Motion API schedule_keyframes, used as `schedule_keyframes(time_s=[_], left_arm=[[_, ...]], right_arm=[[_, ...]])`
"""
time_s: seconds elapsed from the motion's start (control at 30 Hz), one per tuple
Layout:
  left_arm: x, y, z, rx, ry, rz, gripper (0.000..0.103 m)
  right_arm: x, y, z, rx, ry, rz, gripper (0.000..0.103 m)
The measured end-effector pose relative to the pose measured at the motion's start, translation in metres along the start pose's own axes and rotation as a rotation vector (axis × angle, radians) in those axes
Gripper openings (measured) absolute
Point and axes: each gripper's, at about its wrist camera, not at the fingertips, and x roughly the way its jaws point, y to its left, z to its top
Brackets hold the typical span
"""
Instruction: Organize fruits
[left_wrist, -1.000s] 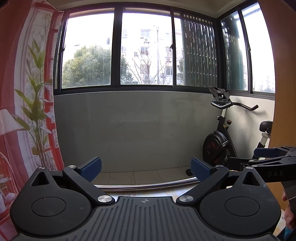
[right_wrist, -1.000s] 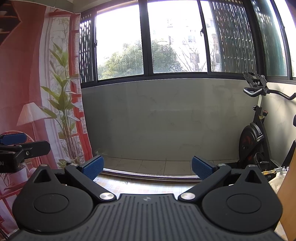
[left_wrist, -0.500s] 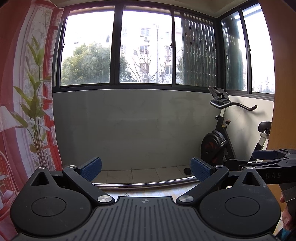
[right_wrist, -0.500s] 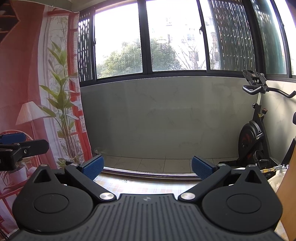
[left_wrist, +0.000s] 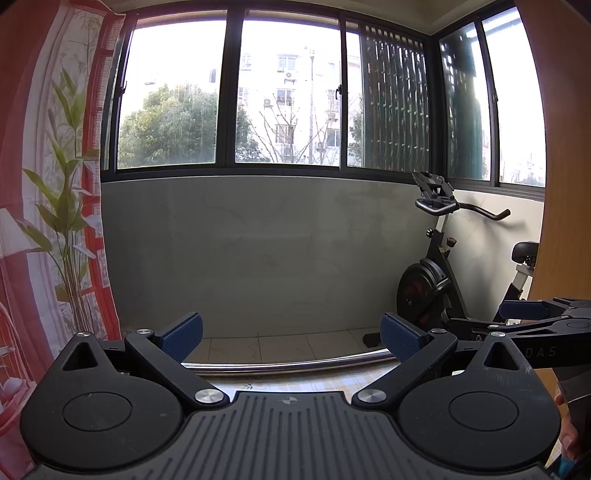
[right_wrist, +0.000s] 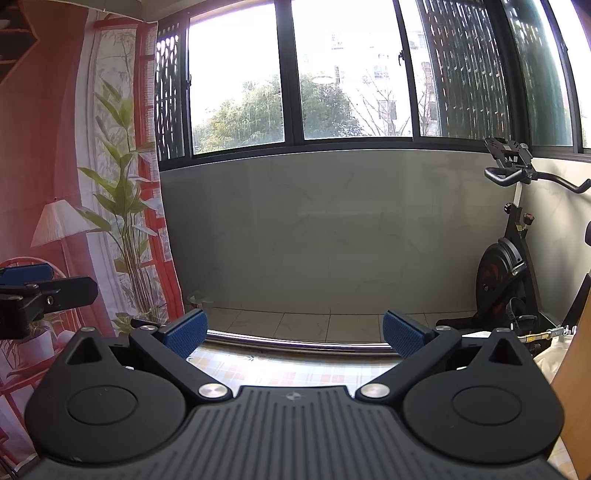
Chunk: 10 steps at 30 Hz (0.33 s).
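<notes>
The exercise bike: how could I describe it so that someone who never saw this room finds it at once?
Start at the wide dark-framed window, then follow the grey wall beneath it to the right corner. There stands the exercise bike, on the tiled floor. It is the only machine: black, with a red-marked flywheel and curved handlebars.

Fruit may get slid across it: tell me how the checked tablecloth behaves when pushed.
The checked tablecloth looks thin and lies flat, so it would probably bunch rather than resist. Light glares off it, so it may be slippery.
</notes>
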Motion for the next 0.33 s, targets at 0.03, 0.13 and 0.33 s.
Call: schedule_keyframes(time_s=[0.03,0.13,0.33], left_arm=[[0.0001,-0.0003,-0.0001,0.002,-0.002,-0.001,0.103],[0.0011,0.0002,-0.0005,0.002,-0.005,0.0,0.103],[0.0076,0.0059,-0.0024,-0.015,0.006,-0.002,0.103]], right_arm=[[0.0003,-0.0003,0.0,0.001,0.001,0.0,0.103],[0.0013,-0.0011,0.0001,0.004,0.004,-0.002,0.103],[0.0059,-0.0045,-0.0027,0.012,0.012,-0.008,0.103]])
